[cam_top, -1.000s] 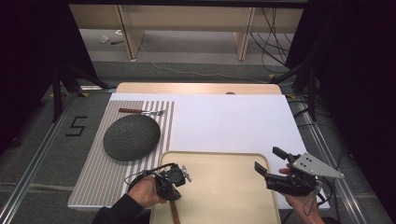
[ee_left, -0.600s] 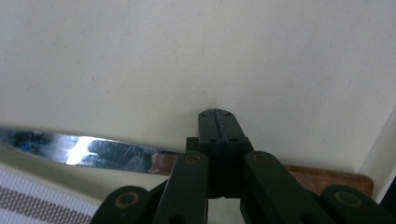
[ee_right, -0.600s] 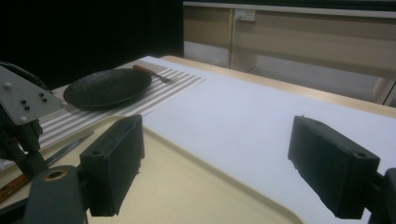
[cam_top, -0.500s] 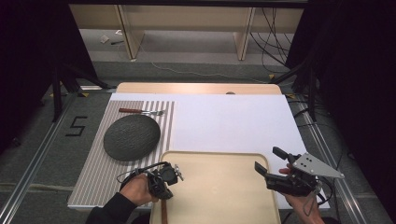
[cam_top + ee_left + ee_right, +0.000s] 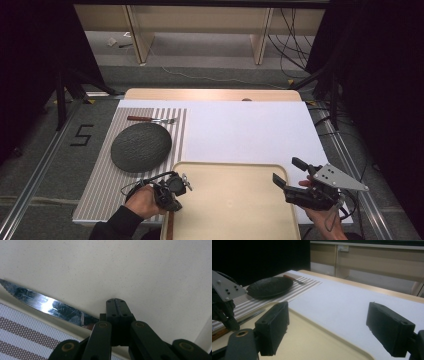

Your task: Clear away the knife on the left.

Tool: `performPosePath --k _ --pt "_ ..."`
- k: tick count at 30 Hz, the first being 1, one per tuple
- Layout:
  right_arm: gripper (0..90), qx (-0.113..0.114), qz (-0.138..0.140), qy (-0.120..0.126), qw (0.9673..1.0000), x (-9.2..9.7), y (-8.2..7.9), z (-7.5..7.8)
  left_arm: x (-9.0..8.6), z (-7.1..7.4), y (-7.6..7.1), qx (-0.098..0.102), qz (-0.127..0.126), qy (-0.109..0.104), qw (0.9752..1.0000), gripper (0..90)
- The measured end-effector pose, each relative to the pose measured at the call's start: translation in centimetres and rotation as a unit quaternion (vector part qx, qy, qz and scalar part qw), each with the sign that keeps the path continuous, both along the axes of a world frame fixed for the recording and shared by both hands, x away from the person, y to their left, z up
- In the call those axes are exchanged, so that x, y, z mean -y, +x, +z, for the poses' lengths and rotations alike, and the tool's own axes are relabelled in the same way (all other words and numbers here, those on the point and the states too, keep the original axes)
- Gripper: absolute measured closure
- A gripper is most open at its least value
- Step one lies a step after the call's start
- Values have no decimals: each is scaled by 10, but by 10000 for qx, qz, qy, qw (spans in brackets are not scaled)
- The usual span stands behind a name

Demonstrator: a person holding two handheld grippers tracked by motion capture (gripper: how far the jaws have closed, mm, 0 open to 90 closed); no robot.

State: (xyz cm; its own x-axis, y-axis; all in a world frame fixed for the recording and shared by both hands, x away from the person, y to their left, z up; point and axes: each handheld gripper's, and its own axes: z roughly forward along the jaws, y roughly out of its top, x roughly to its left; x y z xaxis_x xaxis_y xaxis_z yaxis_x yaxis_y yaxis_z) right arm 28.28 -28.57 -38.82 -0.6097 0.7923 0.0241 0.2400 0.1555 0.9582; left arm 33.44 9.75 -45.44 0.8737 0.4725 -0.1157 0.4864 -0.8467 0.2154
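A steak knife (image 5: 50, 306) with a brown handle lies along the left rim of a beige tray (image 5: 235, 200); its handle end (image 5: 170, 227) points toward the person. My left gripper (image 5: 170, 192) is shut on the knife near where blade meets handle, with its jaws pressed together (image 5: 116, 307) over the tray's floor. At the tray's right rim, my right gripper (image 5: 286, 169) is open with nothing between its fingers. The right gripper view looks through its spread jaws (image 5: 337, 325) across the tray to the left gripper (image 5: 233, 326) and the knife (image 5: 249, 317).
A dark round plate (image 5: 141, 147) sits on a striped placemat (image 5: 100, 190), with a fork (image 5: 150, 119) lying beyond it. A white sheet (image 5: 250, 130) covers the table behind the tray. The table's wooden far edge (image 5: 210, 95) borders a drop to the floor.
My left gripper has shifted a little to the left at the tray's left rim, and the knife has moved with it. The right gripper has stayed still and open.
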Motion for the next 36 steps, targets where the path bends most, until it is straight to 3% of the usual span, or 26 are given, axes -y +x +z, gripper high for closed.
performPosePath --k 6,10,13,18,25,31,36 --pt "193 -2 2 0 10000 0 0 0 -3 3 0 7 187 -282 9994 767" --pt "194 0 2 0 10000 0 0 0 -3 4 1 50 314 -405 9987 625" --pt "193 1 3 0 10000 0 0 0 -3 5 2 122 451 -523 9975 528" --pt "193 2 5 2 10000 0 0 0 -5 11 2 253 626 -788 9946 449" --pt "193 0 5 2 10000 0 0 0 -3 14 3 260 766 -992 9918 315" --pt "193 -4 6 1 10000 0 0 0 -2 20 2 421 910 -1307 9863 191" --pt "193 2 9 0 10000 0 0 0 -4 26 1 713 1009 -1591 9795 153"
